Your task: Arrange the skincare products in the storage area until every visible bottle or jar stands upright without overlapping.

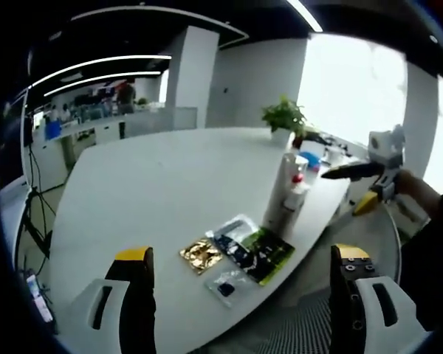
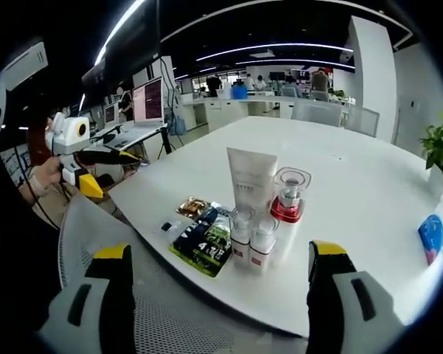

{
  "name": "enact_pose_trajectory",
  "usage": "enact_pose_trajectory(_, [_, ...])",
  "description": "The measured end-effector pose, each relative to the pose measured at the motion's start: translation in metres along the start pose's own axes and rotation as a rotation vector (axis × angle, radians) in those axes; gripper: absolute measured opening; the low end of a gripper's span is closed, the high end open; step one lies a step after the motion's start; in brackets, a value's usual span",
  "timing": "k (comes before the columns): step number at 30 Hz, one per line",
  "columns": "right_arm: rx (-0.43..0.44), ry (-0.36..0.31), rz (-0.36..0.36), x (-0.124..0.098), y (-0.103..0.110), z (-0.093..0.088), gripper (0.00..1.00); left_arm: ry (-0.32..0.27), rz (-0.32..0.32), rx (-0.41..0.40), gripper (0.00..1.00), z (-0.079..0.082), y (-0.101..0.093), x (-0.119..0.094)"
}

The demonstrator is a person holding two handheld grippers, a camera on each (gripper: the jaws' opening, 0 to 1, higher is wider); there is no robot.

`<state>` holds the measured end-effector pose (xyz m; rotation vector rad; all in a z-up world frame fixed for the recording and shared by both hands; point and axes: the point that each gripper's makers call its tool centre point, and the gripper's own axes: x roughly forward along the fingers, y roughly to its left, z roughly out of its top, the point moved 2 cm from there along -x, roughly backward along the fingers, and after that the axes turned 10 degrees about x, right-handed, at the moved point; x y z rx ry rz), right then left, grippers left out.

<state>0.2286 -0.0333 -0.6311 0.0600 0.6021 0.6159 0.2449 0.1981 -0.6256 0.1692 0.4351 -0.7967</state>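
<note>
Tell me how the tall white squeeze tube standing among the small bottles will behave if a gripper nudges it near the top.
The tall white squeeze tube stands on its narrow end and rises well above its neighbours, so a high push would probably tip it. It looks like soft plastic, so it may dent under the jaws. If it topples forward, it could knock the two small clear-capped bottles beside it.

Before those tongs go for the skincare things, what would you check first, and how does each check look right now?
1. White tube upright: ok.
2. Red-based jar upright: ok.
3. Two small bottles upright, not overlapping: ok.
4. Flat sachets lying beside the bottles, some overlapping: not ok.
5. Left tongs and right tongs open and holding nothing: ok.
6. Whether any more products stand behind the tube: cannot tell.
</note>
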Motion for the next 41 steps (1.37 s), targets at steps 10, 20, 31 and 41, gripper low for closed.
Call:
enact_pose_trajectory(10, [0.008,-0.012,-0.003,-0.002,-0.004,0.001,1.00,0.008,0.000,0.002,0.97,0.000,0.001,0.002])
enact_pose_trajectory(20, [0.014,-0.008,-0.005,-0.001,-0.006,-0.002,1.00,0.016,-0.017,-0.003,0.97,0.001,-0.001,0.005])
enact_pose_trajectory(31, [0.009,0.004,0.000,0.001,-0.008,-0.002,1.00,0.031,-0.022,-0.002,0.97,-0.001,0.001,0.008])
enact_pose_trajectory(41, [0.009,0.015,0.000,0.001,-0.012,-0.003,1.00,0.039,-0.037,-0.001,0.97,0.000,-0.001,0.013])
